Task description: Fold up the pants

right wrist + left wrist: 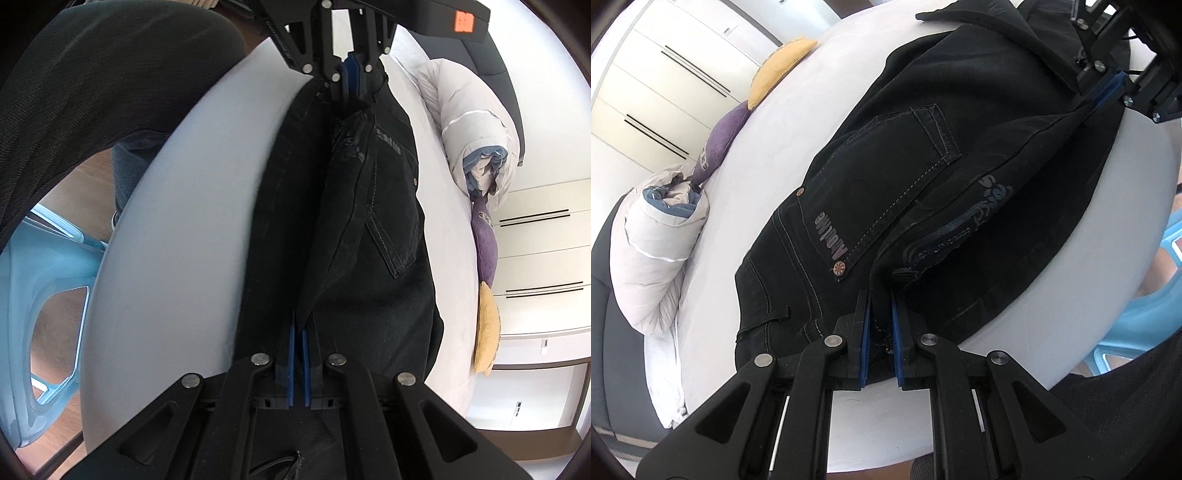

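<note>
Jaws, both sets: closed on cloth. Your left gripper [881, 306] has its blue pads pinched on a bunched edge of the black pants [923, 155] near the waistband, with a fold of denim between them. Your right gripper [299, 336] clamps a thin fold of the same pants [369, 229], the pads nearly touching. Each gripper also shows in the other's view: the right gripper [1102, 94] at the upper right of the left wrist view, and the left gripper [349, 79] at the top of the right wrist view, both biting the cloth. Pants: black denim with pale stitching, spread lengthwise along the near edge of the bed [798, 122], seat side up, with one layer drawn up into a ridge between your two grippers. Back pocket [886, 177]: flat, lettered along one edge, a copper rivet [839, 267] at its corner. Second pocket panel [964, 218]: on the raised fold, carrying grey embroidery. Bed sheet: white, bare around the pants. At the far side of the bed, in a row: a rolled pale duvet [653, 243], a purple cushion [722, 144], a yellow cushion [779, 70]. Beyond them, white wardrobe doors [665, 74]. Beside the bed on your side, a light blue plastic chair [48, 266] on a wooden floor [81, 184].
</note>
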`<state>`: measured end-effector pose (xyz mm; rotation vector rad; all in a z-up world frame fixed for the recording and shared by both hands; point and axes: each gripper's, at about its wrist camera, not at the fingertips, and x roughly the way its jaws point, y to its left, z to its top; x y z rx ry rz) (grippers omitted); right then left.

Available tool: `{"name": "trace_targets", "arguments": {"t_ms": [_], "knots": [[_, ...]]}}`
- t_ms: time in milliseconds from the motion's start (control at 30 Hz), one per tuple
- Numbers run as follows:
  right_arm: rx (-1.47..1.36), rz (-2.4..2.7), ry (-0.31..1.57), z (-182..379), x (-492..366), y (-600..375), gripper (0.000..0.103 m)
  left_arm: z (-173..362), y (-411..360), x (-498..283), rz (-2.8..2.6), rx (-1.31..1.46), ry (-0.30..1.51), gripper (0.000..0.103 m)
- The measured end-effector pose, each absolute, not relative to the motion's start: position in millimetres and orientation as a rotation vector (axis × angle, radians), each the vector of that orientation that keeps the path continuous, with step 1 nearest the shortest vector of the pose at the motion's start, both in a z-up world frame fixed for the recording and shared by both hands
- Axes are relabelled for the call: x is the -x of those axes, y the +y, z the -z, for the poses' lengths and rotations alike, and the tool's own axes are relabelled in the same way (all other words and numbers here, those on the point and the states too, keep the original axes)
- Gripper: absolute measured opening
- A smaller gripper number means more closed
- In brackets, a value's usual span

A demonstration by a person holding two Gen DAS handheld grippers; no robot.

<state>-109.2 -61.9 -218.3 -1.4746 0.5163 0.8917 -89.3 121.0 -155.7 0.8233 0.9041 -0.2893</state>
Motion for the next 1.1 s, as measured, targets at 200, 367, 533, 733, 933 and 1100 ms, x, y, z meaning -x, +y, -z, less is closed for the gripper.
{"name": "trace_targets", "arguments": {"t_ms": [200,367,533,733,933,1100], "knots": [[1.490,-0.871,0.507,233,121,-62,0.004,165,132,79,0.255,-0.787,0.926,0.016],[1.480,-0.848,0.507,235,121,-63,0.006,154,148,83,0.221,-0.737,0.970,0.042],[1.503,-0.817,0.480,239,126,-63,0.007,119,179,97,0.177,-0.655,0.961,0.075],[1.531,-0.765,0.443,245,133,-61,0.007,65,186,65,0.104,-0.388,0.892,0.075],[1.538,-0.720,0.416,250,140,-61,0.007,58,141,10,0.191,-0.202,0.877,0.075],[1.523,-0.701,0.428,249,140,-59,0.007,97,108,-24,0.262,-0.139,1.000,0.075]]}}
